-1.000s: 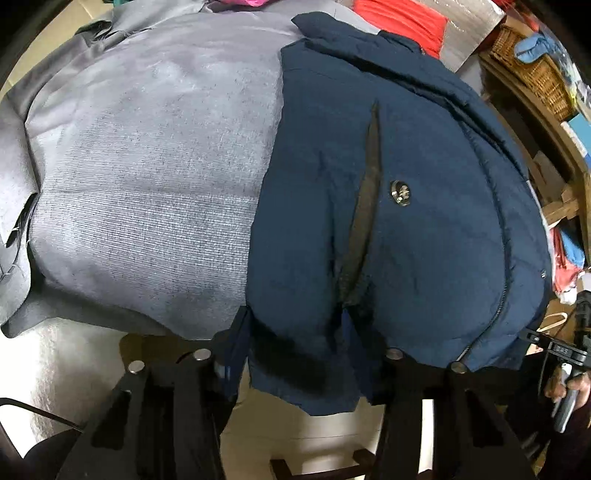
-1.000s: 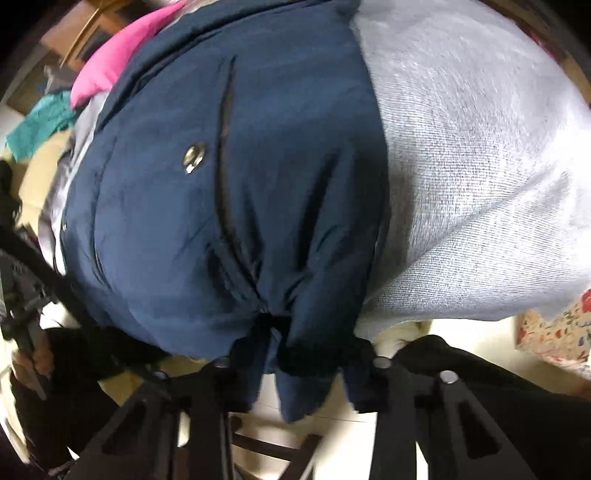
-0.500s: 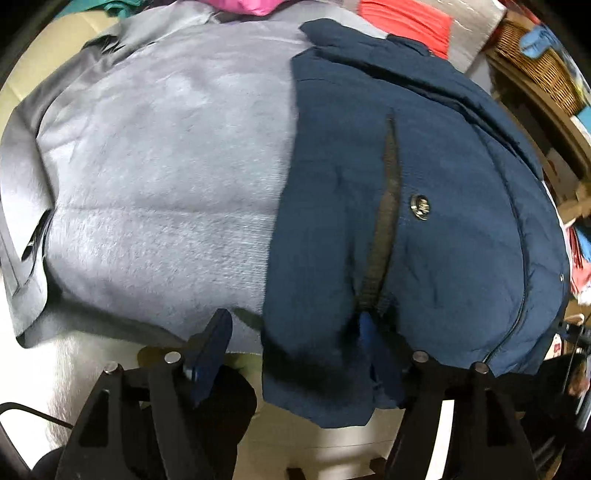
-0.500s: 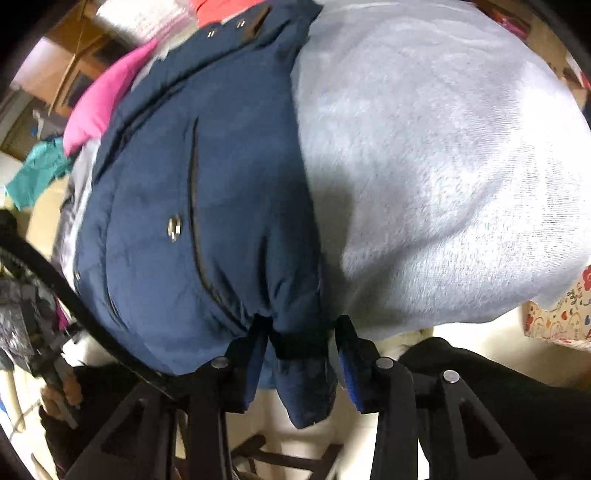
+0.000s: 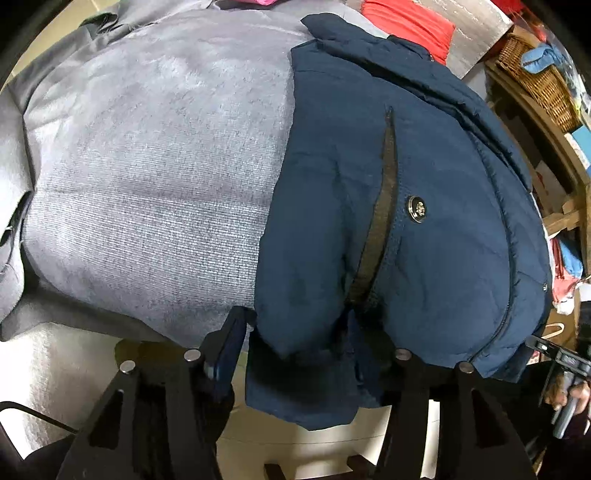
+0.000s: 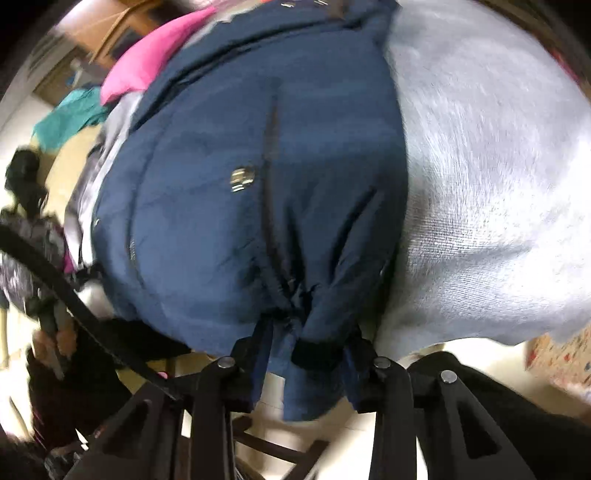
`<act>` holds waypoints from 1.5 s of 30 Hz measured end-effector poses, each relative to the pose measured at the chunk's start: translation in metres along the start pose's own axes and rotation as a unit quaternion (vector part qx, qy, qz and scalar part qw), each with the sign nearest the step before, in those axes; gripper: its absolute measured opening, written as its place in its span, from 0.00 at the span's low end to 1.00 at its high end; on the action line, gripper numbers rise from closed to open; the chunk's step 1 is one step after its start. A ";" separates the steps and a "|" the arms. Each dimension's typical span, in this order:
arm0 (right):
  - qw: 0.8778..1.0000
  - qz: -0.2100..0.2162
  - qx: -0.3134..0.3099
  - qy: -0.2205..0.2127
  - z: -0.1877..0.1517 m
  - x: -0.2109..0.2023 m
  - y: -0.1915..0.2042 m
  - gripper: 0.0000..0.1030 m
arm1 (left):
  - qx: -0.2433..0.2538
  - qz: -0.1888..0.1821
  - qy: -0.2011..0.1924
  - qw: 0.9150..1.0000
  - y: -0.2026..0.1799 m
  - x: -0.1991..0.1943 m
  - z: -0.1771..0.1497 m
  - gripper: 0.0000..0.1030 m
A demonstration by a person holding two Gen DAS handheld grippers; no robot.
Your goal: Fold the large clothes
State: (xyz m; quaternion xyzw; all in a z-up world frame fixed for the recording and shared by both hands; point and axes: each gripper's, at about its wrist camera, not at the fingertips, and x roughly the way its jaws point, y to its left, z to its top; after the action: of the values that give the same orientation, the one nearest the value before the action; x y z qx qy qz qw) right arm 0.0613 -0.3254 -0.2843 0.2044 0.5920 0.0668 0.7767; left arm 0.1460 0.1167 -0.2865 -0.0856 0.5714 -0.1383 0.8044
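I am looking down along both grippers at a navy jacket (image 5: 424, 184) that is lying spread over a grey knit garment (image 5: 147, 166). The jacket's near hem is hanging over the edge toward me.

The left gripper (image 5: 299, 343) is straddling that hem. Its jaws have just been closing with the jacket's corner between them. The cloth is bunching against the right-hand finger. The left-hand finger (image 5: 225, 350) is sitting right at the jacket's side edge. I cannot tell whether it is actually pressing. A loose flap of hem is drooping below the fingertips.

Ahead of this gripper, a dark pocket slit (image 5: 380, 206) is running away from me, with a metal snap (image 5: 416, 209) just to its right. The grey knit is stretching off to the left of the gripper. Far ahead I am seeing a red cloth (image 5: 410, 26), and off to the right a wicker basket (image 5: 535, 85).

The right gripper (image 6: 304, 350) is clamped on the jacket's hem. Its jaws have just been closing too, and the fabric is gathering into tight creases that are fanning out from between the fingers. This view is blurred. Beyond this gripper to the left, a pink cloth (image 6: 155, 62) and a teal cloth (image 6: 70, 118) are lying past the jacket's collar.
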 end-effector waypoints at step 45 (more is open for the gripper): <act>0.992 0.086 -0.077 -0.052 0.010 -0.033 0.031 0.17 | 0.045 -0.114 -0.015 0.992 -0.022 -0.005 0.020 0.15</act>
State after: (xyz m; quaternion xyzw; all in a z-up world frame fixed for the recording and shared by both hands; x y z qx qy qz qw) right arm 0.0655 -0.3109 -0.2404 0.1974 0.5244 0.1680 0.8110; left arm 0.1602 0.0968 -0.2691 -0.1158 0.5392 -0.2535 0.7947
